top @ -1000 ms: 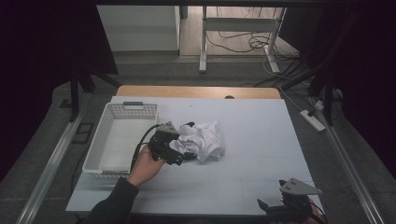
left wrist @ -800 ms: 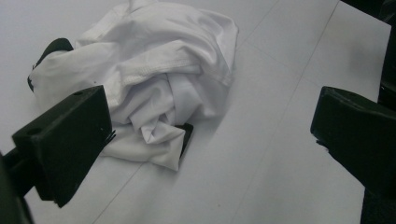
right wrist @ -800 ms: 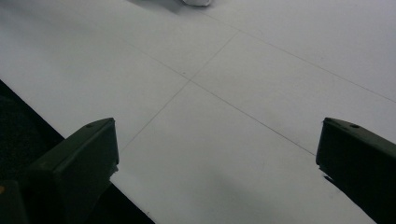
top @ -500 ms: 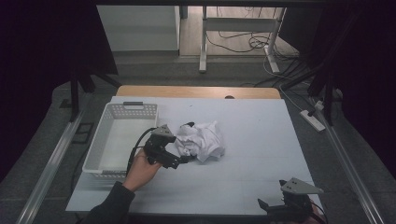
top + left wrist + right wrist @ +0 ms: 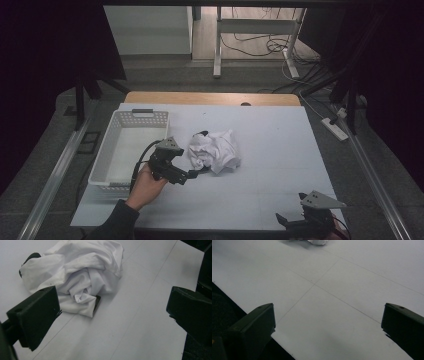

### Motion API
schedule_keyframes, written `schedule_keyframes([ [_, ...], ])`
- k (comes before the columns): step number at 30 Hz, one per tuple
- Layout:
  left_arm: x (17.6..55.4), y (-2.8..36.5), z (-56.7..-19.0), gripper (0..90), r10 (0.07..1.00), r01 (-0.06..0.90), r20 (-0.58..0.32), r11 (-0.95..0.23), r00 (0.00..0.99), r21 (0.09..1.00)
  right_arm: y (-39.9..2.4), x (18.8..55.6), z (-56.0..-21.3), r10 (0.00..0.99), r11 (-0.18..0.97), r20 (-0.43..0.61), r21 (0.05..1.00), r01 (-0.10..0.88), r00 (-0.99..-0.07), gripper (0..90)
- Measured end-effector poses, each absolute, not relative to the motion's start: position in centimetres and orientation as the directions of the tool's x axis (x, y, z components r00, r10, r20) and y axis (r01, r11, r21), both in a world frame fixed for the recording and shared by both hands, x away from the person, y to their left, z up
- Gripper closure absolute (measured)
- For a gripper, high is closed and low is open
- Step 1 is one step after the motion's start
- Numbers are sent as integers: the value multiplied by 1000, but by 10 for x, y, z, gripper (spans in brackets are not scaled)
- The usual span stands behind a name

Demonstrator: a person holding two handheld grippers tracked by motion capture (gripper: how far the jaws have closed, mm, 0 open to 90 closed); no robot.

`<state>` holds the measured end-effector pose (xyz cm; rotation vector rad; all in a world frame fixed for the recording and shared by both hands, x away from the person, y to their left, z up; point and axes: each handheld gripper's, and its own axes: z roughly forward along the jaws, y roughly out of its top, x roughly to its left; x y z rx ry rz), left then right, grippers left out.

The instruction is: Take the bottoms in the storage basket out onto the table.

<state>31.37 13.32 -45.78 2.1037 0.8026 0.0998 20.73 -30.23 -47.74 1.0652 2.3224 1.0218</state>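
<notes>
A crumpled white cloth (image 5: 216,150) with a bit of black at its edge lies near the middle of the white table. In the left gripper view the cloth (image 5: 80,277) sits just ahead of the jaws, toward the left one. My left gripper (image 5: 192,174) is open, held by a hand just left of and below the cloth, with nothing between its jaws. My right gripper (image 5: 287,222) rests at the table's front right corner. Its jaws stand wide apart over bare table (image 5: 332,315), open and empty.
A white plastic basket (image 5: 111,145) stands along the table's left side, close behind the left hand. The table's front edge runs just under the right gripper. Floor cables and a power strip (image 5: 336,128) lie beyond the table's right side.
The left gripper has drawn back toward the front left, a little away from the cloth. The cloth and the right gripper have stayed put.
</notes>
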Motion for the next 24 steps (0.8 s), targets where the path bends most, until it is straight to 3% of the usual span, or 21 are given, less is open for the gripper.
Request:
schedule_keyframes([
  [24, 287, 156, -459, 0, 598, 513, -212, -391, 773, 764, -302, 207, -478, 770, 452, -50, 747, 488, -636, 0],
])
